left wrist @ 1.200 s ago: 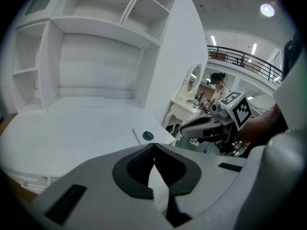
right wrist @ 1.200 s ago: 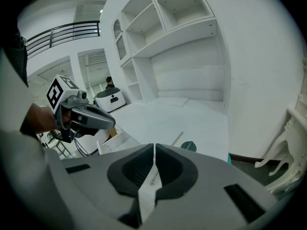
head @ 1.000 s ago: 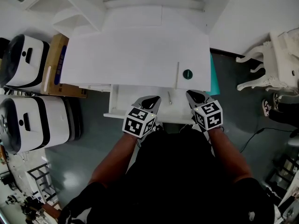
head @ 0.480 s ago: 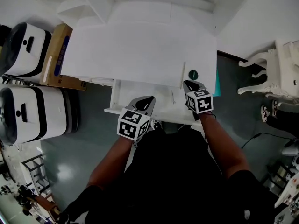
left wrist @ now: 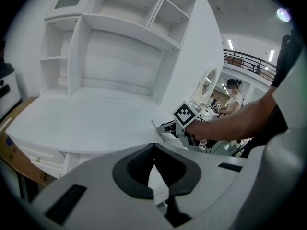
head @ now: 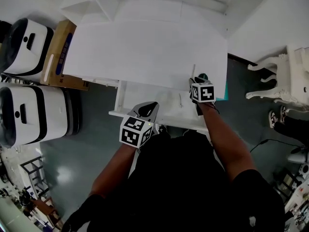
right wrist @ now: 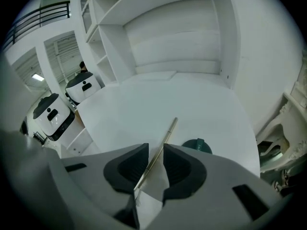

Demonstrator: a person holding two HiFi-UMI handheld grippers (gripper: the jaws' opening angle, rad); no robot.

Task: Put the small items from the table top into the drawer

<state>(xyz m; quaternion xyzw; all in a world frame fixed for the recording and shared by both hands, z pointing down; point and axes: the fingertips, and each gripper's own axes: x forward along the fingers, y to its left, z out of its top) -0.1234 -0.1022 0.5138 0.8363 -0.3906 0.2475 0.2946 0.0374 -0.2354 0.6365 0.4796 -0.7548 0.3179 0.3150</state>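
Observation:
On the white desk (head: 145, 47), near its front right corner, lie a thin metal stick (head: 193, 70) (right wrist: 171, 127) and a dark green round lid (head: 203, 76) (right wrist: 197, 145). My right gripper (head: 197, 81) (right wrist: 155, 147) is open, its jaws standing on either side of the stick's near end without closing on it; the lid sits just to its right. The drawer (head: 145, 100) under the desk is pulled out, with a thin small item (head: 180, 100) inside. My left gripper (head: 148, 106) (left wrist: 153, 150) hangs shut and empty over the drawer's front edge.
Two white machines (head: 24, 42) (head: 29, 120) and a cardboard box (head: 58, 57) stand left of the desk. A white carved piece of furniture (head: 285, 76) is at the right. Shelves (left wrist: 120, 42) rise at the desk's back.
My right gripper has moved forward from the drawer's front onto the desk corner, and now straddles the stick. The left gripper has stayed by the drawer.

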